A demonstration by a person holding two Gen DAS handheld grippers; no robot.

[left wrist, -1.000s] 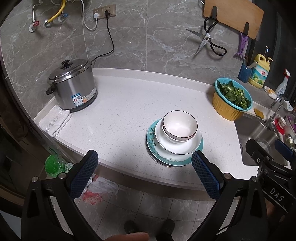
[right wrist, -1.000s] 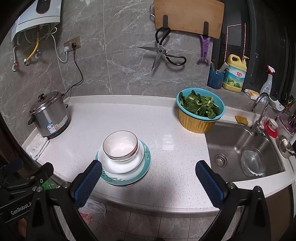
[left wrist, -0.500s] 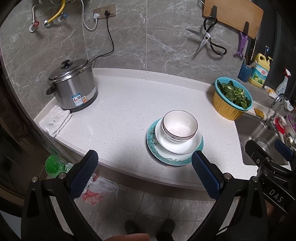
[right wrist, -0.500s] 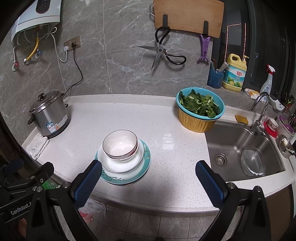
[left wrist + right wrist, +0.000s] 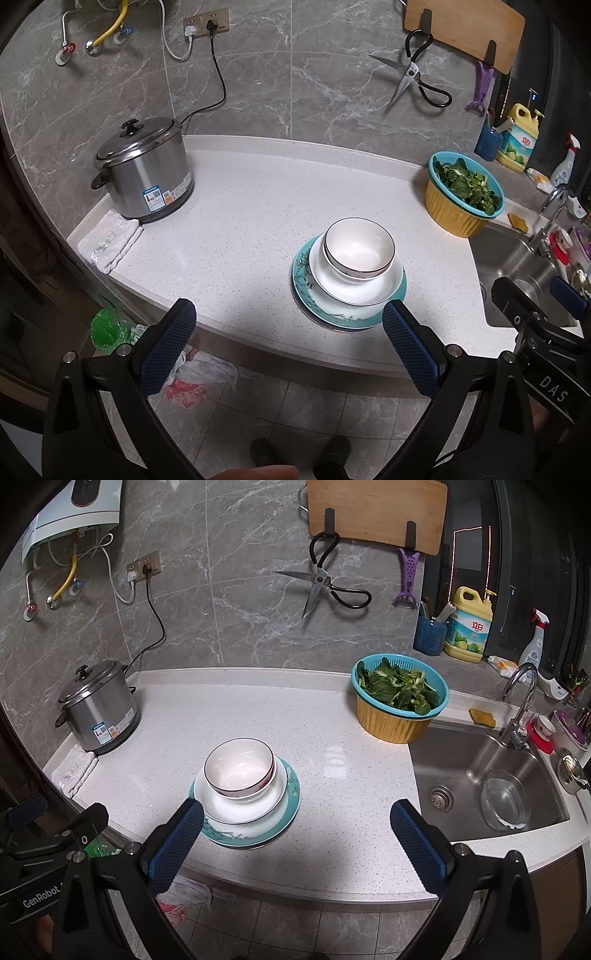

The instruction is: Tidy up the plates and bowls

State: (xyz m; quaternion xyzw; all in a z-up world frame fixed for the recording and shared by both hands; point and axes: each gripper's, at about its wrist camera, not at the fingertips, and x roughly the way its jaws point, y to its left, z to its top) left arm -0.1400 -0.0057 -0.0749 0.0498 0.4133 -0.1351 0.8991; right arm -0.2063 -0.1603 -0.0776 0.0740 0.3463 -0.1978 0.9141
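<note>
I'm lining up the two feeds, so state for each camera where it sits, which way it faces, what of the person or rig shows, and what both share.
Left wrist: on the left gripper, held off the counter's front edge, facing the wall; open blue fingers, shoes and the right gripper show.
Right wrist: on the right gripper, same facing, further toward the sink; open fingers and the left gripper show.
Shared: bowl stacked on plates, rice cooker, vegetable basket.

We stand in a home kitchen: sink [image 5: 480, 775], rice cooker [image 5: 98, 710], hanging scissors [image 5: 325, 583], greens [image 5: 400, 694] on the bench [image 5: 258, 709].
</note>
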